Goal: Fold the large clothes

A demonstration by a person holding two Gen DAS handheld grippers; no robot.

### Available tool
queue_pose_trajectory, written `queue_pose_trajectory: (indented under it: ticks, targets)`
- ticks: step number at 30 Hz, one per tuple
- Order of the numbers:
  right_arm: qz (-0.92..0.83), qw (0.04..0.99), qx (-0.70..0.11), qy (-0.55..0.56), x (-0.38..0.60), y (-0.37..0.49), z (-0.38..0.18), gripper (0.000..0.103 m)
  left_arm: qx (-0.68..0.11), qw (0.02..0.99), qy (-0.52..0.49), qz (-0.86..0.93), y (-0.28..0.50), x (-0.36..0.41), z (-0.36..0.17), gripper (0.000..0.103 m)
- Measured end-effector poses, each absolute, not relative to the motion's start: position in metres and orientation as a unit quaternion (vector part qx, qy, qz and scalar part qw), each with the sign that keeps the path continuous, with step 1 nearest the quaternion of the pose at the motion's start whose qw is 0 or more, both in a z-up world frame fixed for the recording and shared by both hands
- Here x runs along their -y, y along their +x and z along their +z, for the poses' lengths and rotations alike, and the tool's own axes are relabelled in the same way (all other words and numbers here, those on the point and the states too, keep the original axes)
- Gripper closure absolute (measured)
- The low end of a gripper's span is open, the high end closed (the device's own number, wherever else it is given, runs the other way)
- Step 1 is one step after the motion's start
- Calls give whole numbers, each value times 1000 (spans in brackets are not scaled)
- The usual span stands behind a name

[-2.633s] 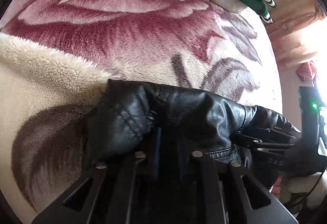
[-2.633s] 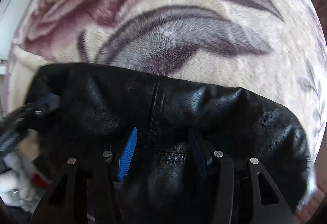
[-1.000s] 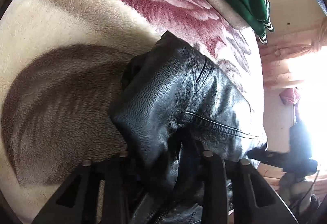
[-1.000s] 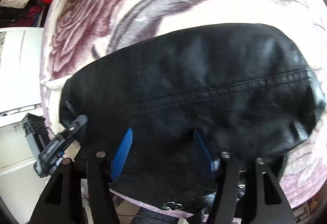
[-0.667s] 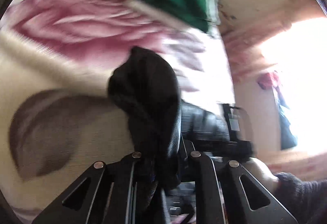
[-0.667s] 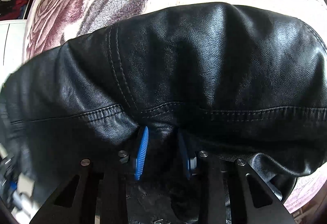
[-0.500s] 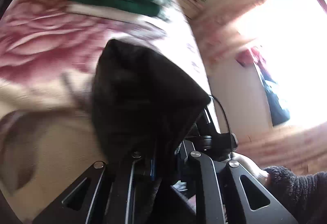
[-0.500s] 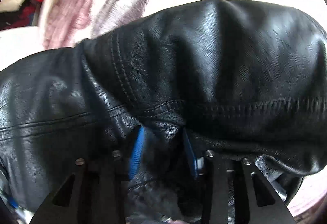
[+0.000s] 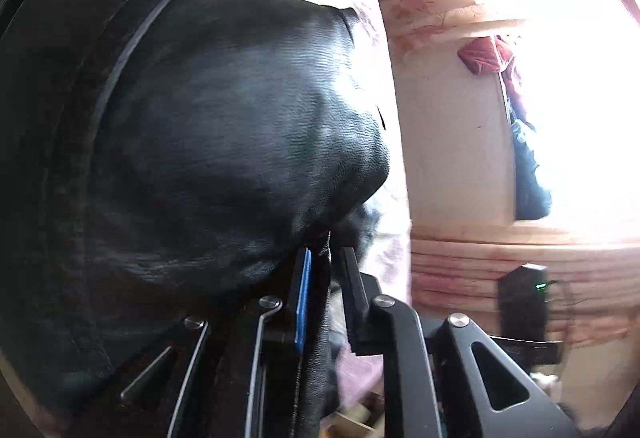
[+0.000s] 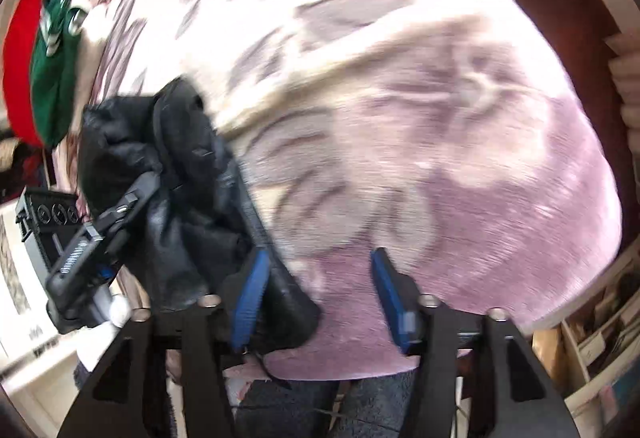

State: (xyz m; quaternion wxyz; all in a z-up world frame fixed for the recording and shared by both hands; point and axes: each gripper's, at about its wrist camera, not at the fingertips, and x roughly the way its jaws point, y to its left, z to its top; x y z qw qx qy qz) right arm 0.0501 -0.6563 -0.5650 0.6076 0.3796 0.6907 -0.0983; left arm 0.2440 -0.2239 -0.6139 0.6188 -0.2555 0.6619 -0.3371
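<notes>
A black leather jacket (image 9: 208, 142) fills the left of the left wrist view, lifted close to the lens. My left gripper (image 9: 325, 262) is shut on a fold of it. In the right wrist view the same jacket (image 10: 180, 174) hangs bunched at the left, held by the left gripper (image 10: 120, 214). My right gripper (image 10: 318, 270) is open and holds nothing, with its left blue pad (image 10: 250, 294) beside the jacket's hanging edge, above the floral blanket (image 10: 420, 142).
A green garment (image 10: 54, 78) and a red one (image 10: 20, 50) lie at the blanket's far left end. A bright window (image 9: 580, 98) and wooden wall (image 9: 460, 270) are at the right in the left wrist view. Shelves (image 10: 600, 358) stand at the right.
My right gripper has let go of the jacket and opened, moving right over the blanket. My left gripper has lifted the jacket and swung it toward the window side.
</notes>
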Motion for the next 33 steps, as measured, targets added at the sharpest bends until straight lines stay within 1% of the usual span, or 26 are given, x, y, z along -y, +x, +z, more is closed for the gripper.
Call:
queue_pose_trajectory:
  ticks: [1, 2, 3, 4, 5, 8, 10, 13, 15, 17, 19, 20, 21, 22, 23, 24, 26, 28, 31, 33]
  targets:
    - [-100, 613, -680, 389, 660, 44, -559, 36, -662, 621, -252, -335, 244, 218, -602, 89]
    - [-95, 619, -671, 398, 661, 40, -554, 34, -663, 625, -244, -333, 243, 213, -589, 79]
    - [-89, 622, -665, 404, 656, 45, -552, 29, -662, 625, -241, -336, 241, 208, -575, 67]
    - [-73, 624, -658, 415, 649, 45, -547, 27, -658, 627, -241, -340, 241, 203, -564, 26]
    - [-61, 625, -655, 420, 644, 47, -544, 23, -656, 631, -237, -338, 243, 200, -555, 4]
    - [-27, 633, -654, 413, 615, 63, -535, 23, -636, 658, -231, -331, 241, 180, -521, 4]
    - [-3, 641, -651, 406, 591, 81, -532, 23, -628, 685, -208, -306, 241, 166, -505, 4]
    - [36, 655, -650, 385, 556, 106, -526, 23, -610, 732, -169, -252, 234, 139, -493, 4]
    - [62, 677, -642, 354, 535, 127, -521, 22, -604, 759, -134, -202, 225, 120, -496, 4]
    - [89, 708, -630, 306, 510, 158, -524, 22, -614, 769, -88, -157, 214, 103, -514, 4]
    - [107, 703, -644, 283, 490, 181, -548, 22, -633, 760, -76, -126, 206, 93, -534, 4]
    - [116, 690, -656, 283, 481, 189, -563, 23, -644, 751, -89, -117, 202, 86, -545, 4]
    - [130, 658, -678, 300, 471, 198, -587, 35, -651, 745, -100, -111, 201, 79, -551, 4]
    - [132, 655, -673, 319, 467, 199, -593, 54, -655, 741, -109, -105, 199, 76, -555, 4]
    - [138, 657, -666, 324, 464, 199, -591, 79, -656, 739, -117, -103, 197, 74, -556, 4]
    - [141, 660, -665, 319, 463, 200, -587, 93, -654, 739, -122, -105, 197, 77, -554, 4]
    - [139, 669, -639, 354, 474, 186, -555, 97, -647, 744, -126, -109, 199, 82, -549, 4]
    - [127, 677, -627, 364, 486, 171, -530, 98, -642, 745, -136, -121, 205, 88, -544, 4]
    - [97, 674, -618, 394, 513, 150, -517, 98, -630, 750, -144, -142, 222, 107, -536, 4]
    - [78, 664, -622, 408, 535, 143, -526, 98, -622, 755, -136, -157, 234, 126, -532, 4]
